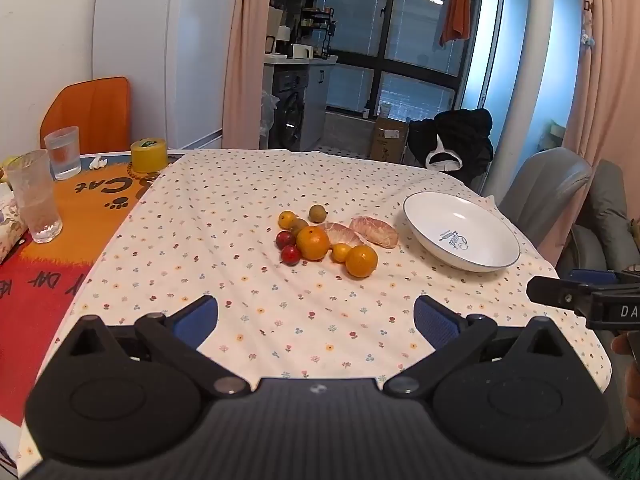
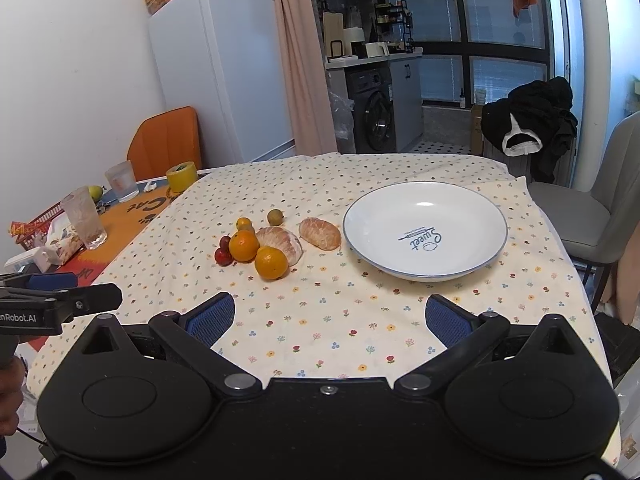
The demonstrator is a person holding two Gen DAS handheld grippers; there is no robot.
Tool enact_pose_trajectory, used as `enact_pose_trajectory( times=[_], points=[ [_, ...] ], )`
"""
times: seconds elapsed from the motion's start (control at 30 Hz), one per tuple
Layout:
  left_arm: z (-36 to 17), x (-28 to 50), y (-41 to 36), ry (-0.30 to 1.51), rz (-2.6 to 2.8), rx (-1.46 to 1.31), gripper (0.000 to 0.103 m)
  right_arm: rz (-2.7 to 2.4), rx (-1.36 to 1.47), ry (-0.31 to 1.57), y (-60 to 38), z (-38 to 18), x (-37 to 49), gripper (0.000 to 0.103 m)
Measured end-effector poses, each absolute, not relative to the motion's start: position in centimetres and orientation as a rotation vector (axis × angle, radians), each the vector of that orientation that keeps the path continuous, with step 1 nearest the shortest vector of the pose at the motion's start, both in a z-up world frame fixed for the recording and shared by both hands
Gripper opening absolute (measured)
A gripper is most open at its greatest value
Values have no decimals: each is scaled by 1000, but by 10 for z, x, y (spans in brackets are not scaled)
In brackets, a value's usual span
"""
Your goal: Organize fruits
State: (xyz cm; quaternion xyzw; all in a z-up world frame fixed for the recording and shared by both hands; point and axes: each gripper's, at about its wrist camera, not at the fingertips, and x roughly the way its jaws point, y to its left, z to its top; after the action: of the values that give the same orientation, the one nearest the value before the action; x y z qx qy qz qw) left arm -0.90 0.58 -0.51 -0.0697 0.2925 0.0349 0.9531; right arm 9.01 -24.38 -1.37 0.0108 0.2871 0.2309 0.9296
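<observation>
Across the middle of both views spreads a floral tablecloth [image 1: 240, 280], covering most of the table; an orange mat [image 1: 80, 216] shows at the left edge of the frame. Upper left in the right wrist view stands a white fridge [image 2: 224, 68], with a grey chair [image 2: 592, 216] at the right edge.

Right of centre sits a white bowl [image 2: 425, 230] with a blue rim, nothing in it. Both grippers fill the bottom of their own views: the left gripper [image 1: 316, 320] has its blue-padded fingers [image 1: 198, 320] spread wide over bare cloth, and the right gripper [image 2: 330, 322] likewise has its fingers [image 2: 212, 318] wide apart, gripping nothing.

Left of the bowl, near the frame's centre, lies the fruit cluster: two peeled citrus pieces [image 2: 320, 233], the nearer one just beside the bowl; two oranges [image 2: 271, 263] at the front; two small red fruits [image 2: 223, 256] on the cluster's left; small yellow fruits [image 1: 287, 219]; and a greenish-brown fruit [image 2: 275, 216] at the back, slightly apart.

At the left edge stand two glasses [image 2: 86, 218] and a yellow tape roll [image 2: 181, 176].
</observation>
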Motion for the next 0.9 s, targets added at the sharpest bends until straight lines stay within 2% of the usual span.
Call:
enact_pose_trajectory(
  times=[0.9],
  points=[
    [-2,-15,10,583,77,-137,103,485,-8,593,-236,-11,86,103]
  ],
)
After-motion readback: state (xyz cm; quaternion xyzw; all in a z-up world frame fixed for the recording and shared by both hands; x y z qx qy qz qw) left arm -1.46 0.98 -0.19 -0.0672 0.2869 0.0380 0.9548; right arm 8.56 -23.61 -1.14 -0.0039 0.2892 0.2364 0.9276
